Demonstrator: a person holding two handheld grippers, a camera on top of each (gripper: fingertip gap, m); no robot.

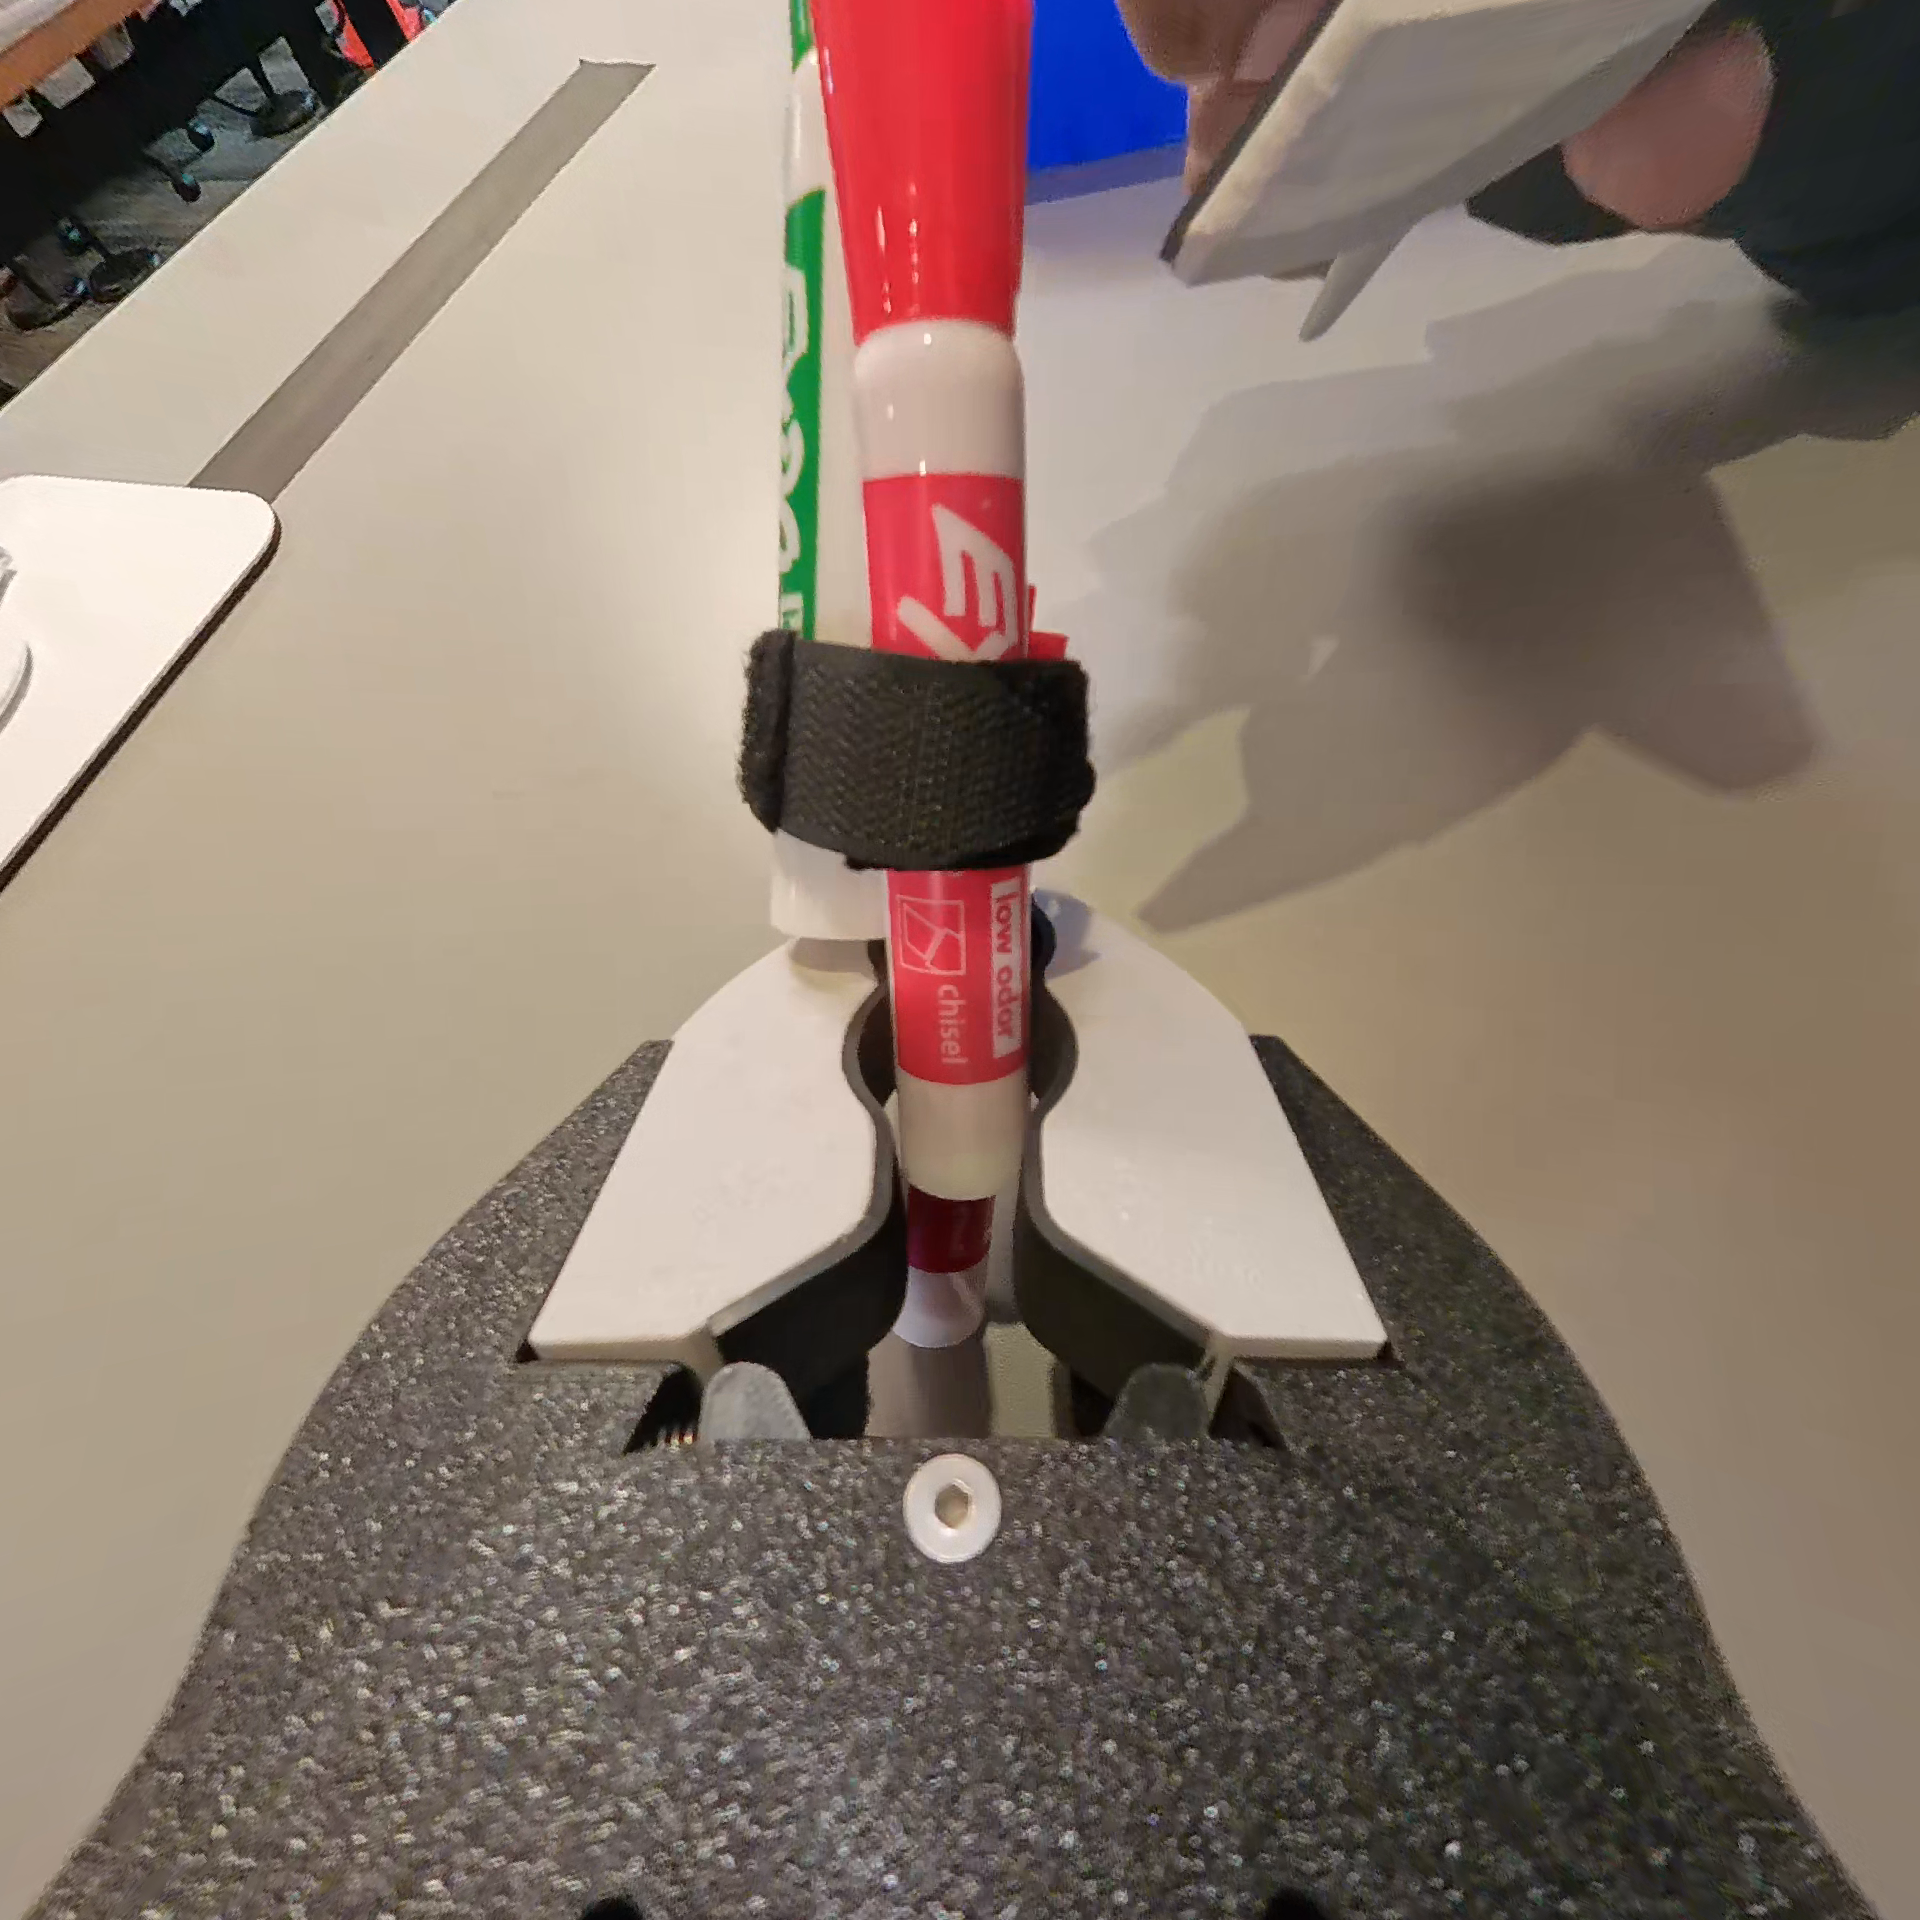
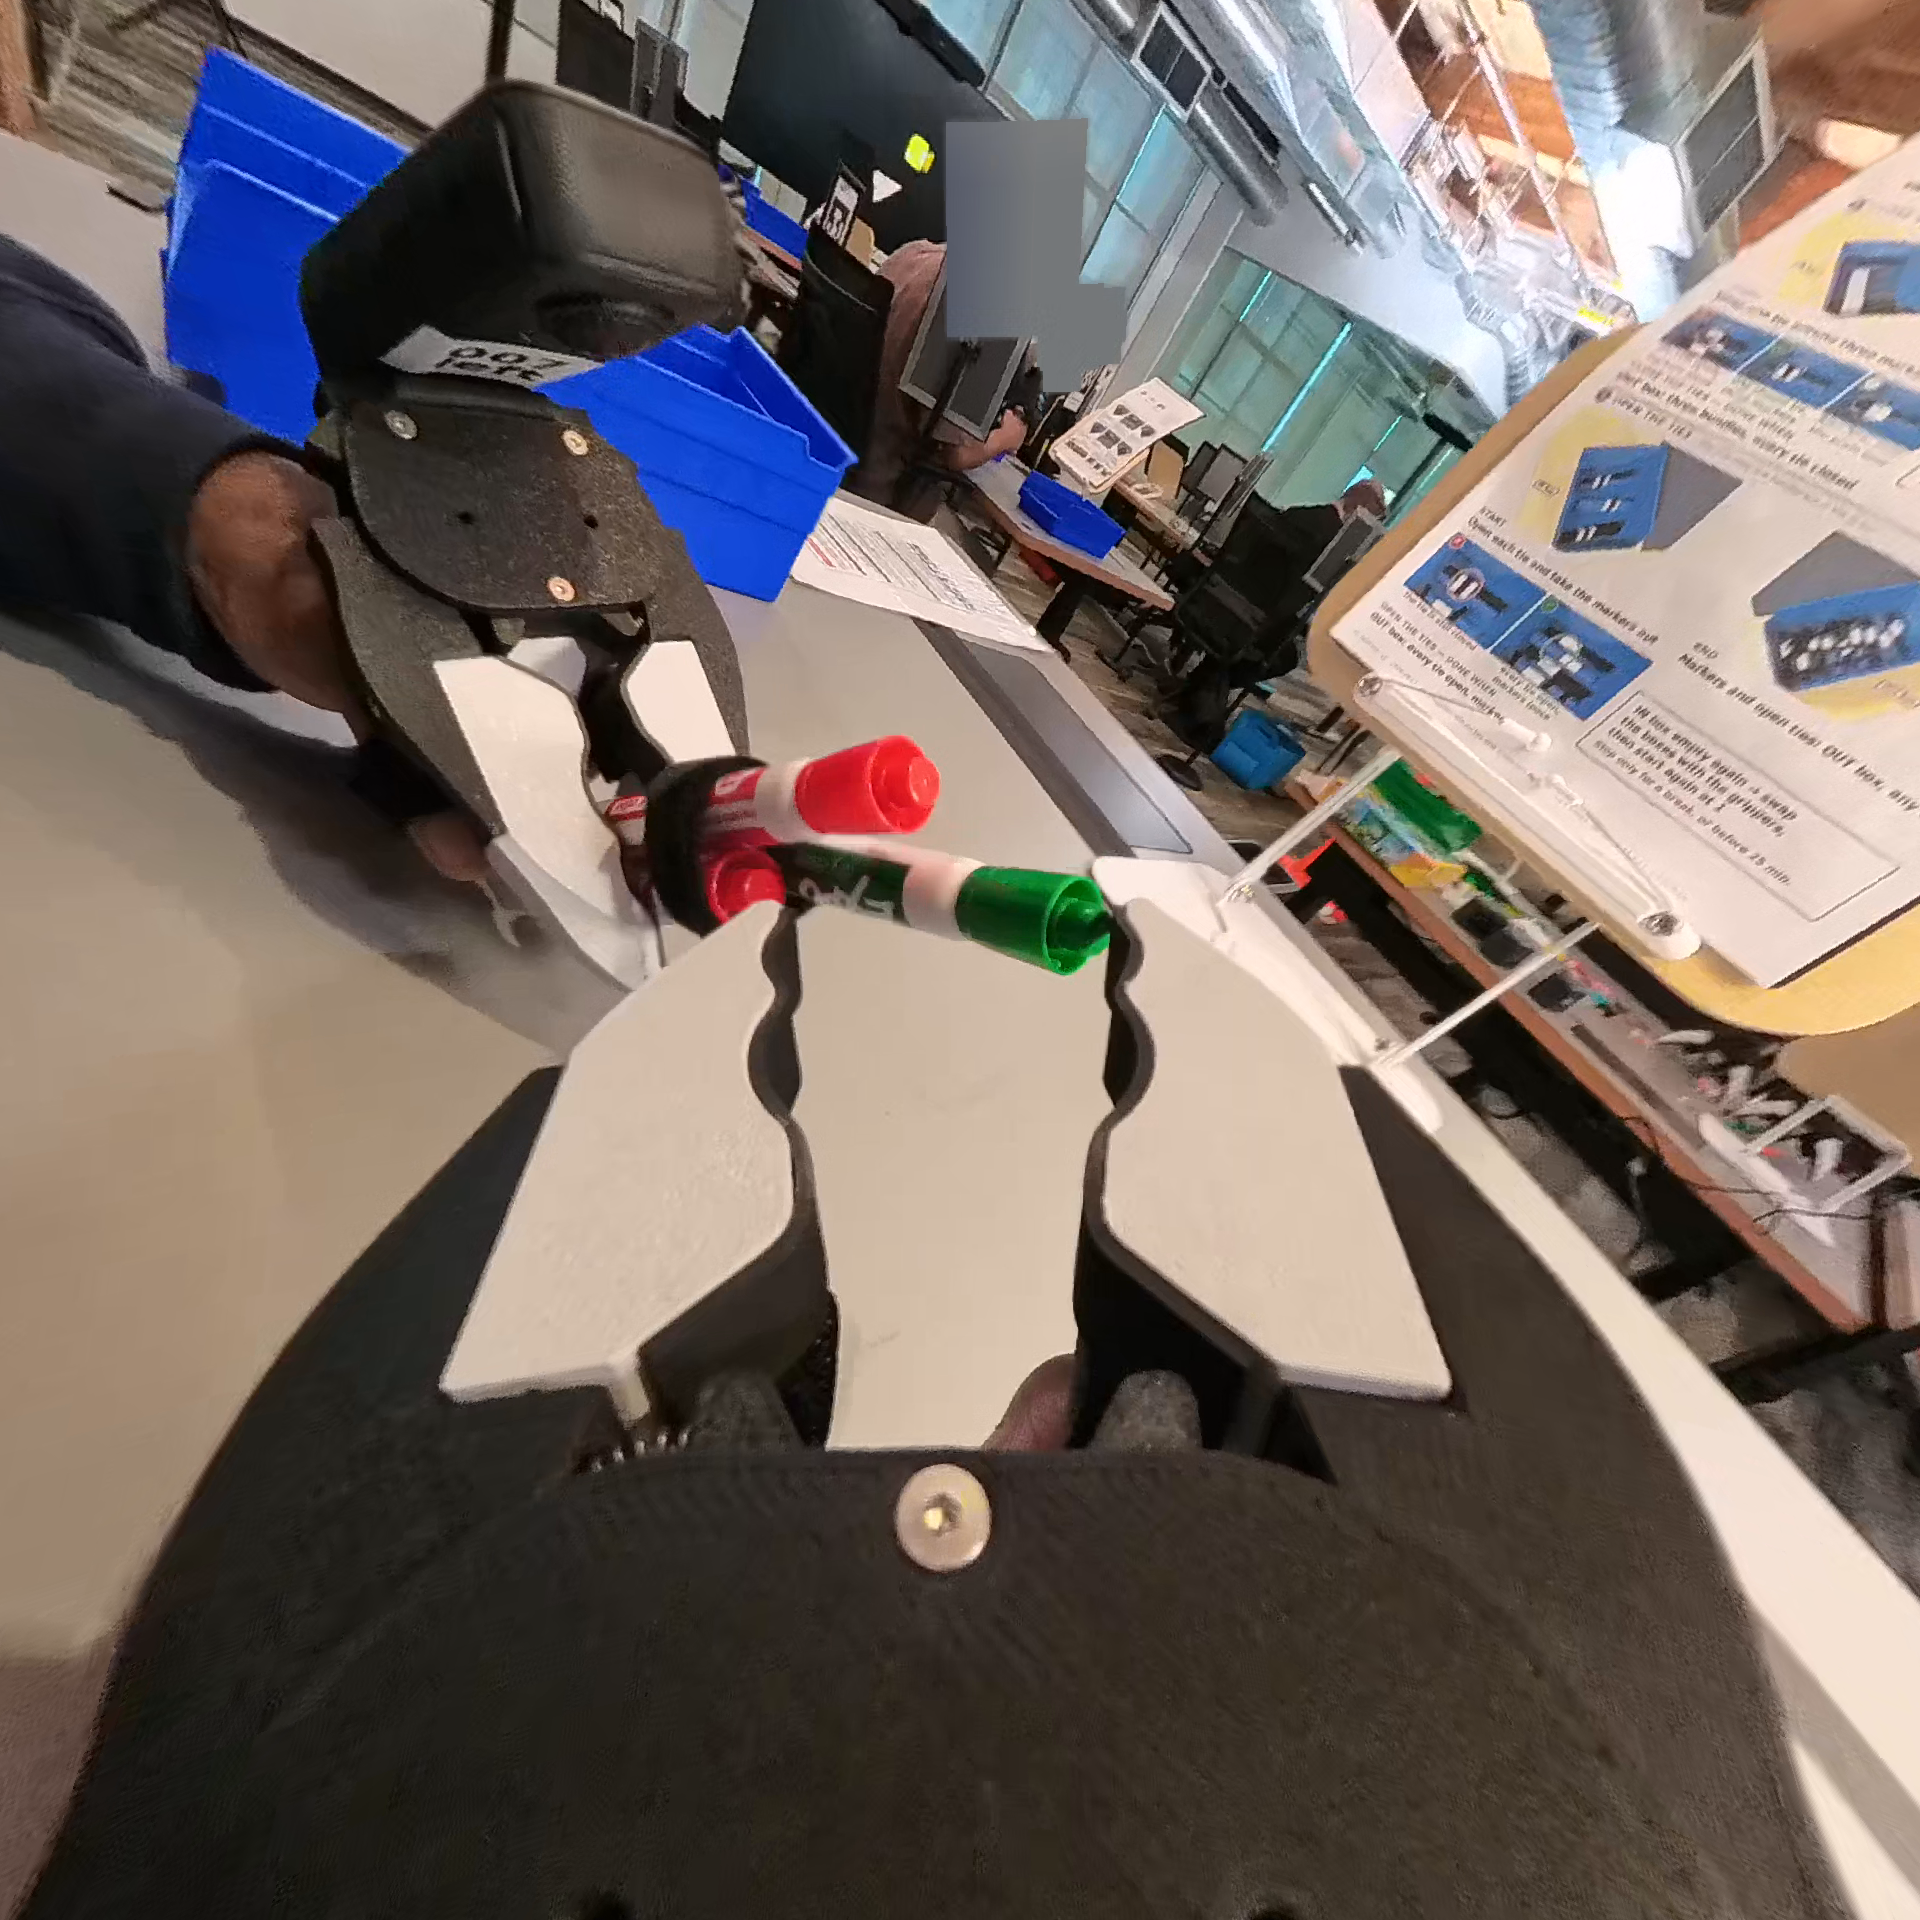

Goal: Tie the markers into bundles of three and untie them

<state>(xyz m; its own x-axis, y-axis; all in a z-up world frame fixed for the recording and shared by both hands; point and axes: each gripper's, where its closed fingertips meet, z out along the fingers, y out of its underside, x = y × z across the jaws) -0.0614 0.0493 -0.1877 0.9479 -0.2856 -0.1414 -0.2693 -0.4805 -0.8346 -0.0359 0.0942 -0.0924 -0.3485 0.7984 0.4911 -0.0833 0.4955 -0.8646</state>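
Gripping the bundle of markers [image 1: 940, 582] by its lower end, my left tongs [image 1: 961, 1049] are clenched around the red marker [image 2: 821, 795], just below the black strap [image 1: 920, 758] binding them over the table [image 1: 468, 831]. My right tongs [image 2: 951, 971] gape released, the green marker [image 2: 956, 899] tip touching one finger [image 2: 1226, 1091].

Bundle out front, over the table!
Strap [image 1: 914, 758] rings the markers [image 1: 940, 499] just ahead of the left gripper [image 1: 961, 997]; right gripper [image 1: 1392, 145] hovers at two o'clock.
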